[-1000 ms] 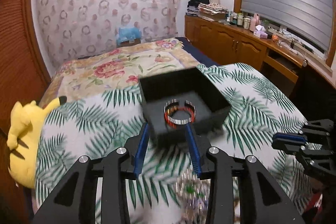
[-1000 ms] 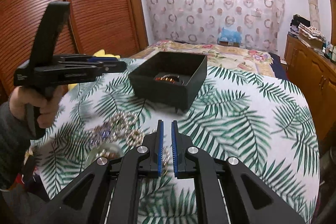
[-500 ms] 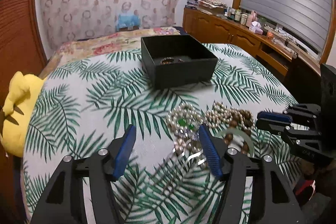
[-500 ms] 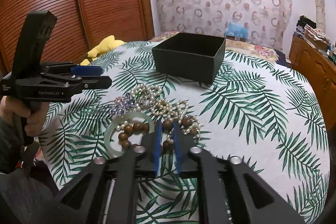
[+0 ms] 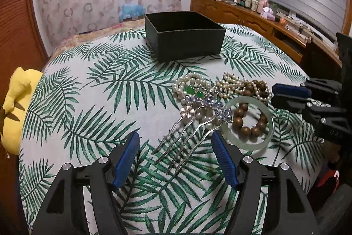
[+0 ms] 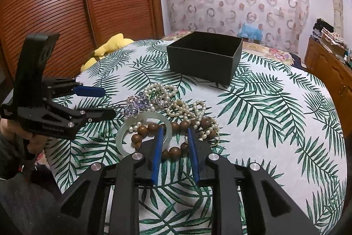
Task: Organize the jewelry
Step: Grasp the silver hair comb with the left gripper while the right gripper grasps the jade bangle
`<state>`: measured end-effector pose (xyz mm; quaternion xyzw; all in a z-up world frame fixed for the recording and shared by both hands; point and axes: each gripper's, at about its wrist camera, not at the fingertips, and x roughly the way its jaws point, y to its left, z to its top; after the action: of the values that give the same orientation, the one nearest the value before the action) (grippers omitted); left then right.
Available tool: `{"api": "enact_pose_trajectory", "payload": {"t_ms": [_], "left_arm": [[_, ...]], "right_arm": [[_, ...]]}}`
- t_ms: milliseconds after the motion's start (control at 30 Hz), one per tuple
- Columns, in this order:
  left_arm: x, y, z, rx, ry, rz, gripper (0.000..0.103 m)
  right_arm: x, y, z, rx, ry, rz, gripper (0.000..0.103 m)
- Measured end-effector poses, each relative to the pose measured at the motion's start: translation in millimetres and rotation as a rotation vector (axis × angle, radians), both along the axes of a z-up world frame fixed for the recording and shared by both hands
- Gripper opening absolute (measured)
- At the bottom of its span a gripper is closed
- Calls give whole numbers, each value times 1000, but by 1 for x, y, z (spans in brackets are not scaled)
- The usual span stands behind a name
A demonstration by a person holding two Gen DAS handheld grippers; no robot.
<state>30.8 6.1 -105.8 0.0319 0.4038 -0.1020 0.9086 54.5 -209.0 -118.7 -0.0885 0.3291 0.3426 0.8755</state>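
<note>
A pile of jewellery lies on the leaf-print tablecloth (image 5: 88, 102): a silver hair comb (image 5: 187, 131) with purple flowers, a pale green bangle (image 5: 249, 145), a brown bead bracelet (image 5: 238, 112) and pearl strands (image 5: 189, 83). My left gripper (image 5: 175, 136) hovers low over the comb; its jaws are opening, with the prongs between them, untouched. My right gripper (image 6: 175, 133) stands slightly open over the brown bead bracelet (image 6: 142, 130) and the bangle (image 6: 151, 115), pads not pressing. Behind the pile stands the black box (image 5: 189, 41); its inside is hidden.
A yellow plush toy (image 5: 15, 107) lies off the table's left edge. A wooden sideboard (image 5: 242, 14) with bottles runs along the right wall, and slatted wardrobe doors (image 6: 66, 3) stand to the left. A person's hand (image 6: 33, 142) holds the left gripper (image 6: 110, 102).
My left gripper drew back from the box, sank toward the jewellery pile and spread its jaws. My right gripper dropped over the pile and its jaws parted from shut.
</note>
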Motion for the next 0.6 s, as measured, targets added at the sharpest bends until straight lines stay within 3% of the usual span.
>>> {"api": "enact_pose_trajectory", "payload": {"t_ms": [200,367,433,500,533,600], "left_arm": [[0,-9,-6,56,11,-38,64],[2,-12,-9,71,17,-41,40],[2,-11,-8,62,14,-46,39],[2,-10,-5,49,5,-47,29],[2,-9,-3,44,-1,-46,17],[3,-6,0,19,-5,-39,13]], "right_arm": [[0,0,1,1,-2,-2,25],[1,-2,2,5,-2,-4,25],[1,-3,2,7,1,-6,25],[1,-3,2,7,1,-6,25],[2,-3,2,7,1,-5,25],[2,-4,2,7,2,-6,25]]}}
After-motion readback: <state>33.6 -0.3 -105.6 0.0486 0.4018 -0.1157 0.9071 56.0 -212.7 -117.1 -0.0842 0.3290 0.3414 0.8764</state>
